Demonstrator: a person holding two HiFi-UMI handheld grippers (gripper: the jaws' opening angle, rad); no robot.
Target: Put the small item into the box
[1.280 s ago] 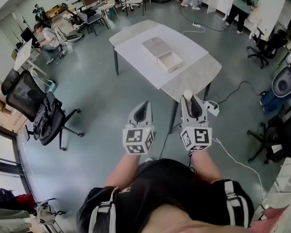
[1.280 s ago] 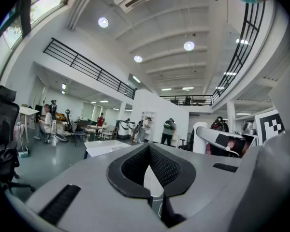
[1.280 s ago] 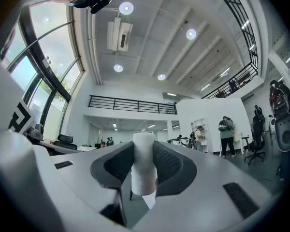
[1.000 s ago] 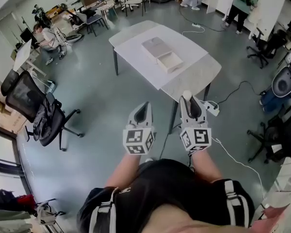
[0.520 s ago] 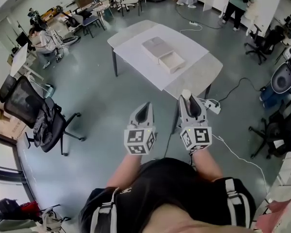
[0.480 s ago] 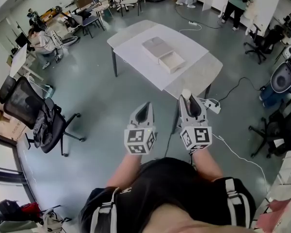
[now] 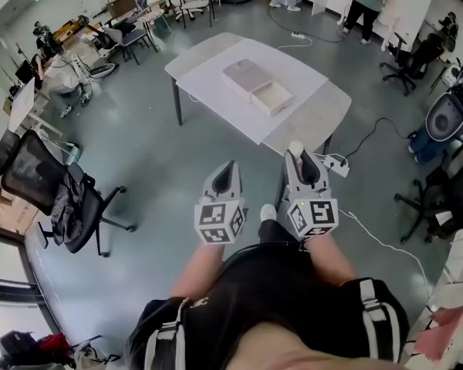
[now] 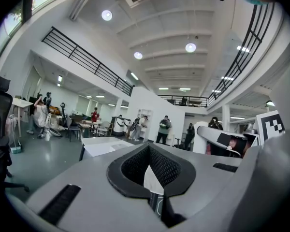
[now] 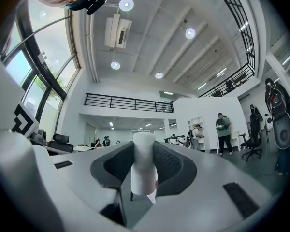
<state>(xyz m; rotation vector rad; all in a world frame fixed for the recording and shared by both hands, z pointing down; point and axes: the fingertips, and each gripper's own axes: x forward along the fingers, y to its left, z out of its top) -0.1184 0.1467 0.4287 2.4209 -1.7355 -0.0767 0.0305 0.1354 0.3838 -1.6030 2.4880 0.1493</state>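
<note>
**Walking the item to the box**

The small white cylinder (image 9: 144, 166) stands upright, clamped between my right fingers (image 9: 171, 166). Since a moment ago a foot (image 7: 268, 213) has swung into sight, so I'm stepping forward. The open box (image 7: 272, 99) on the tabletop (image 7: 208, 60) still lies well ahead. My left fingers (image 8: 164, 166), pressed together, carry nothing.
</note>
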